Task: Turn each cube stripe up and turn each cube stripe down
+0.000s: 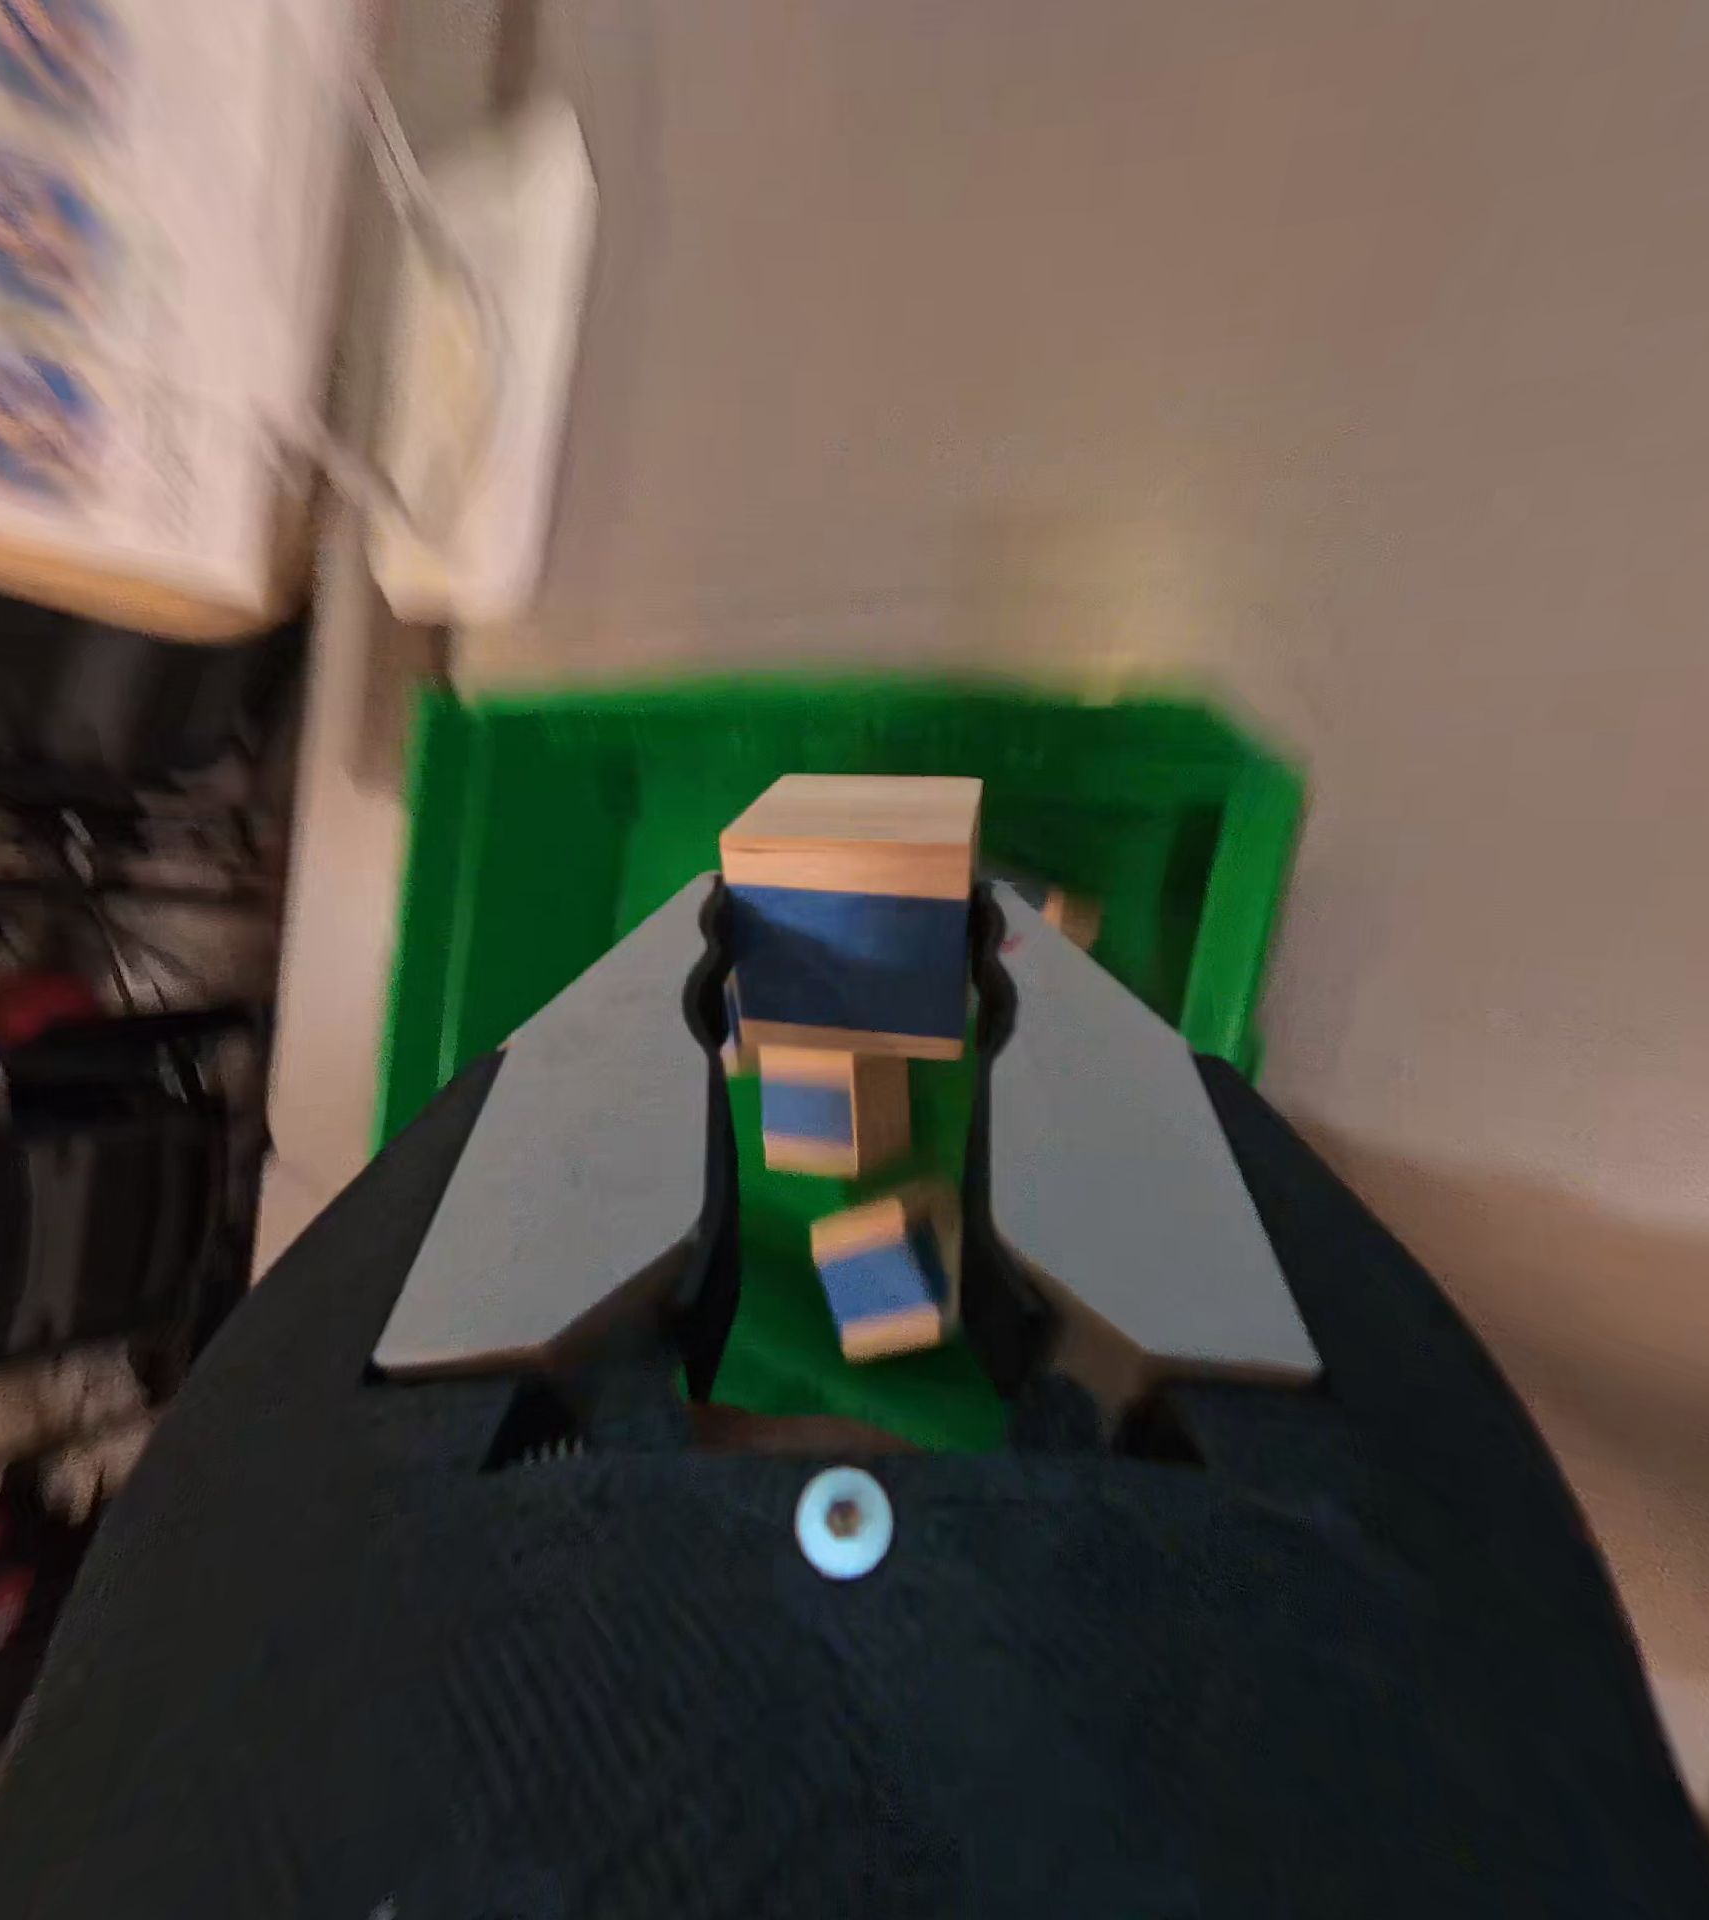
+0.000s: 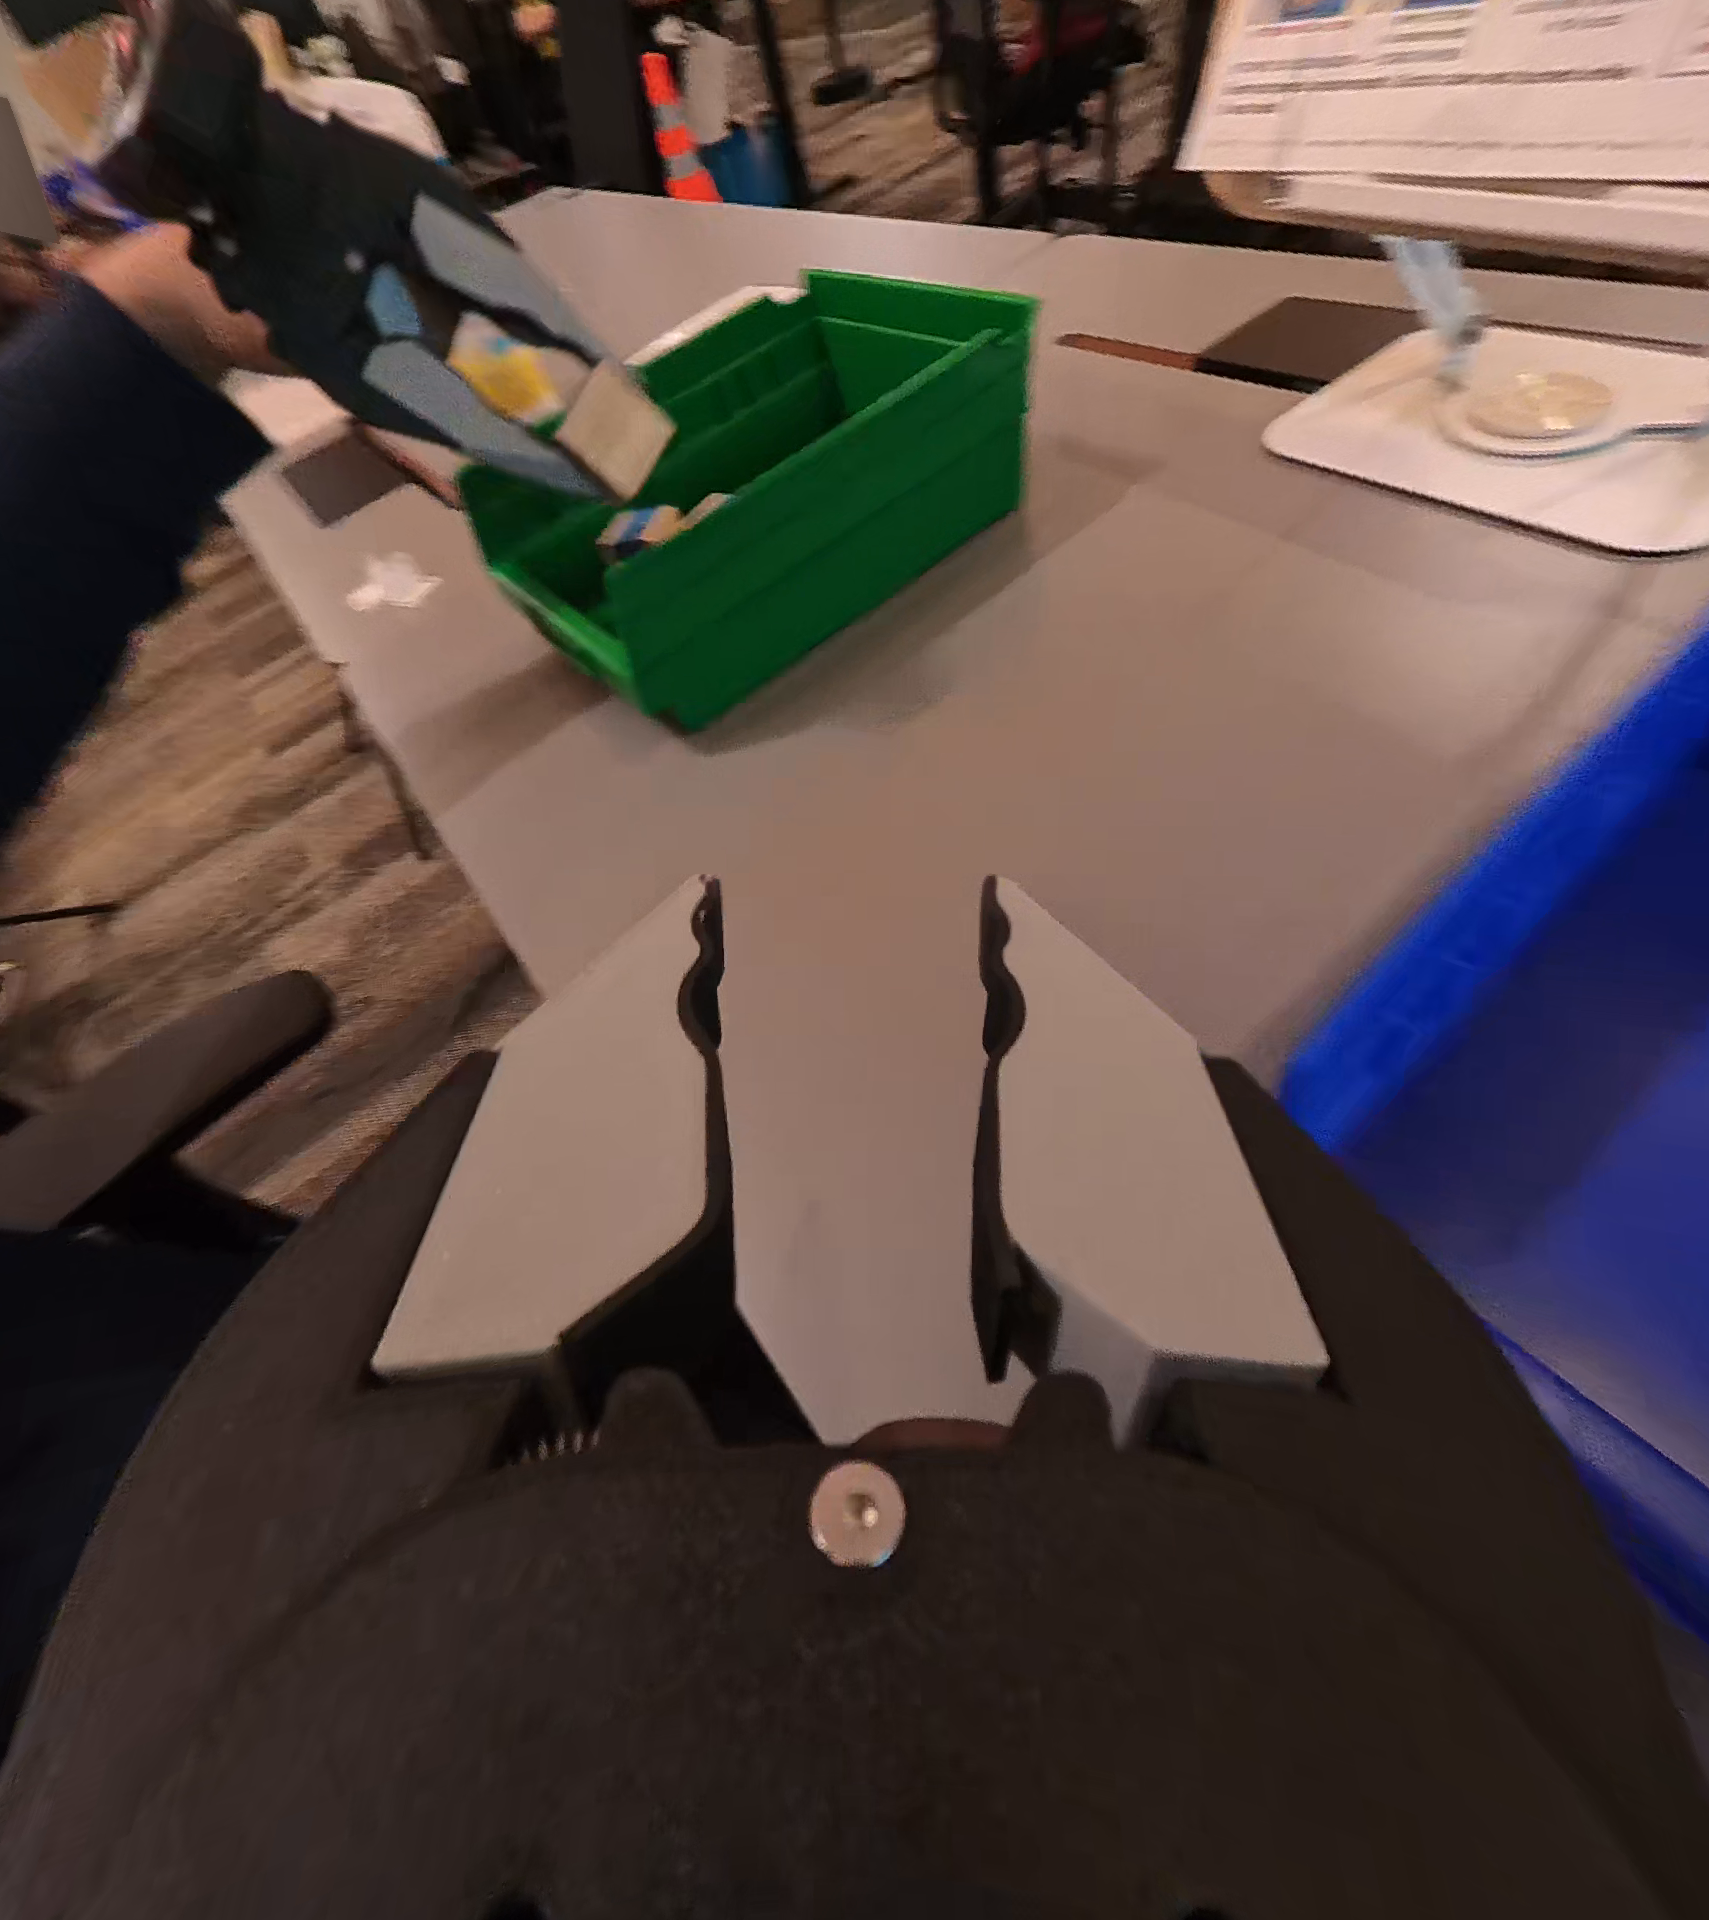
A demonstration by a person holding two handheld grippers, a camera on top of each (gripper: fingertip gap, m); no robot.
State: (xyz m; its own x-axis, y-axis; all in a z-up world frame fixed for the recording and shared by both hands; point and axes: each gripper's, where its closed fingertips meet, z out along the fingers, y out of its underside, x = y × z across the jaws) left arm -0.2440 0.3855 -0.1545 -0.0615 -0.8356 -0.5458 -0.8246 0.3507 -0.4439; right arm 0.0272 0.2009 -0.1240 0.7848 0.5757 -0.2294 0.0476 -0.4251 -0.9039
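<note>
While the left gripper [image 1: 848, 961] clamps 1 striped cube [image 1: 850, 914] above the green bin [image 2: 829, 540], the right gripper [image 2: 850, 966] hangs parted and empty over the table [image 2: 1141, 727] at 6 o'clock from it.

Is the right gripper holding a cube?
No. The right gripper is open with only grey table between its fingers; the left gripper holds the striped cube.

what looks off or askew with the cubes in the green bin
One loose cube in the green bin lies tilted, resting on an edge rather than flat, beside a squarer one. The left gripper holds a third cube above the bin.
</note>
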